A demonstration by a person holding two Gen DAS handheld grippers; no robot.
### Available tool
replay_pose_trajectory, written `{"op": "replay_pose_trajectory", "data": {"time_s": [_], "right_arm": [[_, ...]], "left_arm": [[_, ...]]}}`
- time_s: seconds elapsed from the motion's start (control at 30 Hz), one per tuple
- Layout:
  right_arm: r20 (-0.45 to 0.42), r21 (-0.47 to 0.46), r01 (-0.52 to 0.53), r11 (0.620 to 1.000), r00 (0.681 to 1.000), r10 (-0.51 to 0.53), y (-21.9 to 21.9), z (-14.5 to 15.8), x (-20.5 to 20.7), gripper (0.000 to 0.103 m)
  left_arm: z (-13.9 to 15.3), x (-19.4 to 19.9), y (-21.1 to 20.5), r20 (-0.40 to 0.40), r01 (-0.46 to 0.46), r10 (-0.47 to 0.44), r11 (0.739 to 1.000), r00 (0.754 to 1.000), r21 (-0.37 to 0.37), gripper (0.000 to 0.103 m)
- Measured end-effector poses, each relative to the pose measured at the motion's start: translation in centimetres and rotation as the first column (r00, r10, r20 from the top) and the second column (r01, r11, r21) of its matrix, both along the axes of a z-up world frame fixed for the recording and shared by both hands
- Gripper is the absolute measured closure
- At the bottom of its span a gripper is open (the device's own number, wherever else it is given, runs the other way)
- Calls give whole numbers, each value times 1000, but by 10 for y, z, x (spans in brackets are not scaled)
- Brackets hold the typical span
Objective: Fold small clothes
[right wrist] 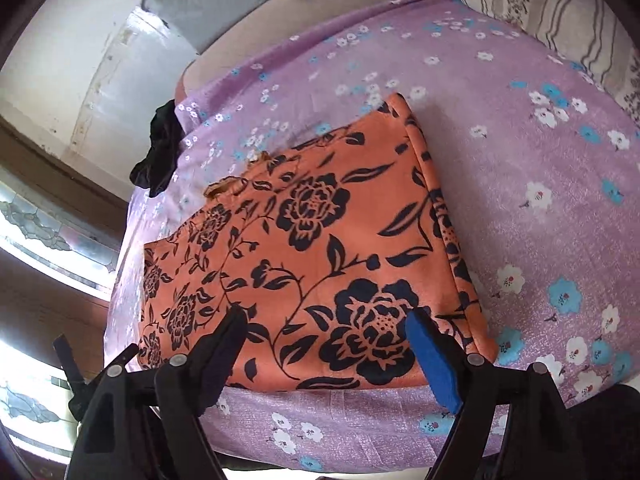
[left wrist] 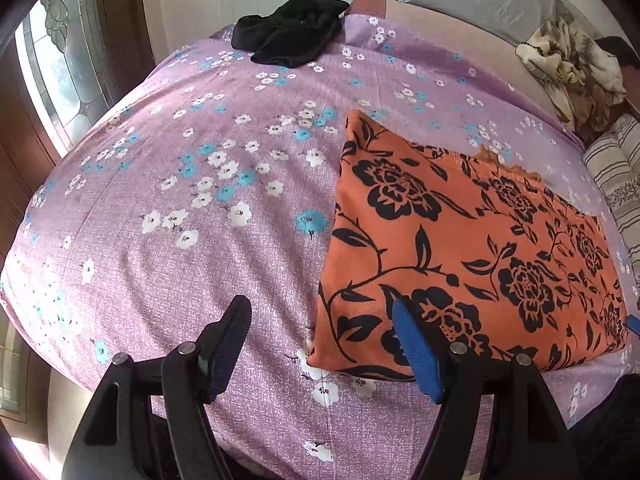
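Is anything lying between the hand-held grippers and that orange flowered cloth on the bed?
Nothing visible. Both open grippers, left and right, hang right over the near edge of the orange cloth; the black garment lies far behind.

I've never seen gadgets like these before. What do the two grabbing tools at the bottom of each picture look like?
Both look alike. The left tool has two black plastic fingers that narrow toward the tips, each lined with a ribbed blue pad, and round silver pivot pins on black linkage arms. The right tool is built the same way. No cables, markings or sleeves show.

Bright window daylight (fisheye-warped edges)
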State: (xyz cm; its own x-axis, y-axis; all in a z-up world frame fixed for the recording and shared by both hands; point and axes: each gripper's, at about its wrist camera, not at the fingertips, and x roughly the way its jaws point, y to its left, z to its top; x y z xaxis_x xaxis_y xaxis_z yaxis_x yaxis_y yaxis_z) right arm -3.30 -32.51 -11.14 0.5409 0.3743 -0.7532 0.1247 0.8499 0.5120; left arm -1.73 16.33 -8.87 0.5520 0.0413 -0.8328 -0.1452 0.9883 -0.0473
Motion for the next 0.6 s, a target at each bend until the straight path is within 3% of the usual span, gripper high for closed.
{"op": "replay_pose_trajectory", "data": {"time_s": [0.07,0.17,0.33,0.47,0.53,0.6], "right_arm": [[-8,30,-4,1000,1000,4,-1,-8,1,17],[-126,22,42,999,991,-39,-7,-37,4,17],[-27,-70,-25,997,999,23,10,3,10,17],[16,-65,-56,996,998,57,18,23,35,17],[23,-65,-62,996,998,64,22,28,50,17],[32,-42,-74,996,997,75,26,26,62,17]], "left_arm": [[-9,3,-2,-33,-4,6,999,999,45,28],[-27,11,-1,-139,-13,24,997,990,78,28],[8,14,-10,-31,-13,16,997,999,73,28],[19,43,-29,0,34,-34,996,999,83,28],[5,61,-32,-45,40,-37,996,998,75,28],[-24,77,-26,-147,28,-13,995,989,96,27]]}}
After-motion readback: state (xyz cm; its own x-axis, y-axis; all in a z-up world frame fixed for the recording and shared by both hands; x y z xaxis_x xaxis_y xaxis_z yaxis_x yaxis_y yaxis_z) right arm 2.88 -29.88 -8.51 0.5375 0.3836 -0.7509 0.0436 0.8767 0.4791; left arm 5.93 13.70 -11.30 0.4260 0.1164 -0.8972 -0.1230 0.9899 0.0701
